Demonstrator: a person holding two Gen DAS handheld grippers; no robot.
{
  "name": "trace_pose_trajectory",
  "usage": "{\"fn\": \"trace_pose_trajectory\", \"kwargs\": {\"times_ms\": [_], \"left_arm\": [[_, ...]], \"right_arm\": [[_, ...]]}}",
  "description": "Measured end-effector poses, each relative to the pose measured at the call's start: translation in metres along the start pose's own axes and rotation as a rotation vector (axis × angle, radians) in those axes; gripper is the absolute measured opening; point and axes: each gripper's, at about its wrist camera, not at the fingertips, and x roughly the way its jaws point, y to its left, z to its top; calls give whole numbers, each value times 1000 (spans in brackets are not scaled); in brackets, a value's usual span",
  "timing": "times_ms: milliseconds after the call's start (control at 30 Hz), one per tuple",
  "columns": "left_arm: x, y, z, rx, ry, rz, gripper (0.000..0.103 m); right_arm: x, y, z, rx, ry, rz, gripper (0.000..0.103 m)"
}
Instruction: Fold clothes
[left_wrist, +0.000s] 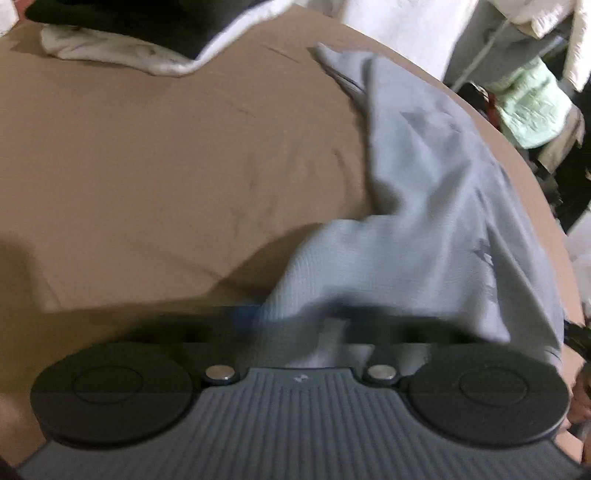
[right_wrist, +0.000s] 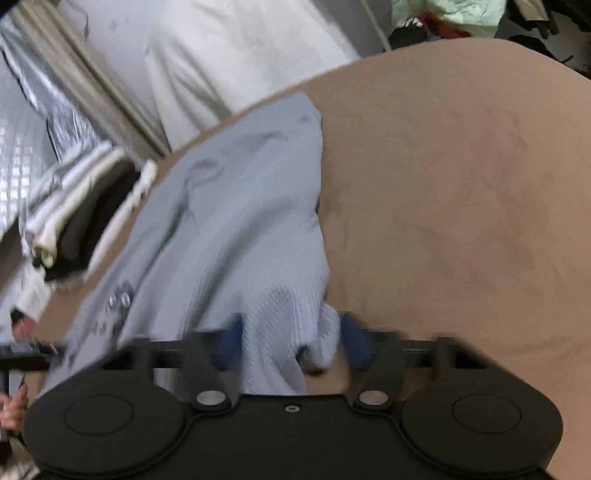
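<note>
A: Tan cloth (left_wrist: 155, 177) covers the whole work surface, slightly creased, curving away at the far edge. Behind it, pale hanging fabric and a mint-green bundle (left_wrist: 532, 107) off to the side.

B: And the garment?

A: One pale blue shirt (left_wrist: 436, 206), waffle-textured, lying in a long rumpled band across the tan cloth. From the right wrist view its small buttons (right_wrist: 118, 301) show near the left edge of the fabric. It reaches back almost to the far edge of the surface.

B: Left gripper (left_wrist: 295, 325)?

A: Blurred. Its jaws are clenched on a bunched near edge of the blue shirt; fabric rises out of the fingers and drapes away over the cloth. A blue finger pad (left_wrist: 242, 317) is just visible beside the pinched fold.

B: Right gripper (right_wrist: 291, 343)?

A: Also closed on the shirt. The two blue finger pads (right_wrist: 231, 341) stand on either side of a gathered wad of fabric, which is squeezed between them. Motion blur here too.

B: Anything else on the surface?

A: A stack of folded clothes (left_wrist: 122, 40), white with something black on top, sits at the far corner, well apart from the blue shirt. In the right wrist view the same stack (right_wrist: 77, 218) shows as layered white and dark folds.
</note>
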Motion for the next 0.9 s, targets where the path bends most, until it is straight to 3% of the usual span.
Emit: {"fn": "trace_pose_trajectory", "kwargs": {"times_ms": [133, 167, 233, 367, 433, 567, 633, 667, 733, 833, 900], "left_arm": [[-65, -24, 7, 173, -319, 272, 5], [-80, -18, 13, 155, -358, 264, 5], [-88, 0, 19, 63, -363, 250, 5], [-42, 31, 14, 31, -169, 370, 7], [-18, 44, 9, -7, -69, 402, 9], [-24, 28, 11, 79, -134, 471, 24], [-28, 22, 11, 114, -166, 509, 35], [-30, 20, 12, 128, -175, 528, 36], [-37, 15, 11, 151, -200, 505, 35], [-51, -4, 13, 202, -268, 374, 40], [-51, -23, 8, 235, -282, 265, 44]], "right_arm": [[-37, 18, 30, -32, -139, -145, 7], [-50, 27, 39, -85, -177, -184, 7], [-68, 46, 49, -206, -207, -229, 7], [-57, 59, 36, -349, -145, -275, 9], [-35, 62, 19, -422, -109, -346, 14], [-5, 63, -4, -517, -75, -492, 41], [-7, 61, -5, -518, -76, -500, 47], [-11, 59, -5, -513, -79, -494, 51], [-23, 49, -1, -477, -77, -478, 58], [-36, 27, 2, -366, -66, -429, 61], [-43, 10, 2, -270, -54, -380, 68]]}}
